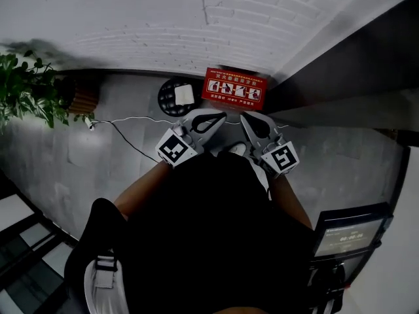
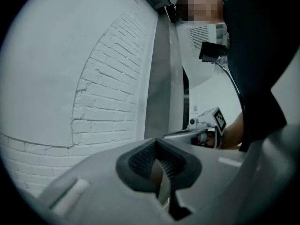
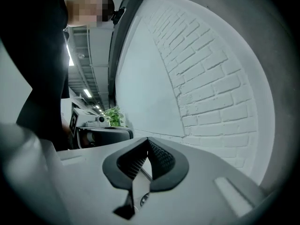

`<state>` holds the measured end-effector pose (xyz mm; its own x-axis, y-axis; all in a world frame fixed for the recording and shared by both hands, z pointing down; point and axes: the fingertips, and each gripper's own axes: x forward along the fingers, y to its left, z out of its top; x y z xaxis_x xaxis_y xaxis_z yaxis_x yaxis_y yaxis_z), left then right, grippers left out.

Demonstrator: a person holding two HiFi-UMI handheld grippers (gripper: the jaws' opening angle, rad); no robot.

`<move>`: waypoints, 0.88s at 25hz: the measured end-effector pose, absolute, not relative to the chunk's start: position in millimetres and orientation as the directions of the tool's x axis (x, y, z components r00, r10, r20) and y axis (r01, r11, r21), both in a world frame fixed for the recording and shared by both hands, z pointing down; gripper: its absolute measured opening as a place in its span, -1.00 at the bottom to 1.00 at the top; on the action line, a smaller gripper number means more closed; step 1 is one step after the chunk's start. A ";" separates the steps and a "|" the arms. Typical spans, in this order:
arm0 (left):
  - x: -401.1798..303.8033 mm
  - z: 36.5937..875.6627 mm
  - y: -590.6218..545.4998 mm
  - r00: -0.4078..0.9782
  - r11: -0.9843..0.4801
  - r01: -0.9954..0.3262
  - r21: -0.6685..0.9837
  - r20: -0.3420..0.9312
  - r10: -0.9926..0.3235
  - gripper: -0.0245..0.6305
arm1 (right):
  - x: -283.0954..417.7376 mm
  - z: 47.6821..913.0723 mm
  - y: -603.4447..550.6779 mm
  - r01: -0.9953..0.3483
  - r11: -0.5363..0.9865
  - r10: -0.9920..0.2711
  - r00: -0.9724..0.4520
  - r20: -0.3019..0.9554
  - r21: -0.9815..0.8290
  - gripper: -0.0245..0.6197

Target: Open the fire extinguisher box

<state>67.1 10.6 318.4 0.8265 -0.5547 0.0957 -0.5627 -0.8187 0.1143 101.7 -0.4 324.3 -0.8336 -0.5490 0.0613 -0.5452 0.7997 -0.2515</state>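
The red fire extinguisher box [image 1: 234,87] stands on the grey floor against the white brick wall, its printed lid closed. Both grippers are held close to my body, short of the box and not touching it. My left gripper [image 1: 220,116] is shut with nothing in it, its tips pointing at the box's near left corner. My right gripper [image 1: 247,116] is also shut and empty, just right of the left one. In the left gripper view the left gripper [image 2: 156,142] faces the brick wall [image 2: 108,93]. The right gripper [image 3: 148,140] likewise faces brick wall [image 3: 211,78] in its own view.
A black round stool [image 1: 175,97] with a white item on it sits left of the box. A potted plant [image 1: 26,90] and a thin cable [image 1: 124,133] lie further left. A dark panel [image 1: 353,64] runs along the right, and a screen [image 1: 350,233] stands at lower right.
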 end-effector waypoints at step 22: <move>59.6 387.6 3.8 0.767 -0.755 -0.636 0.160 0.241 -0.595 -0.92 | 133.2 459.7 -47.9 -0.563 0.583 -0.571 -0.797 0.198 -0.586 -0.89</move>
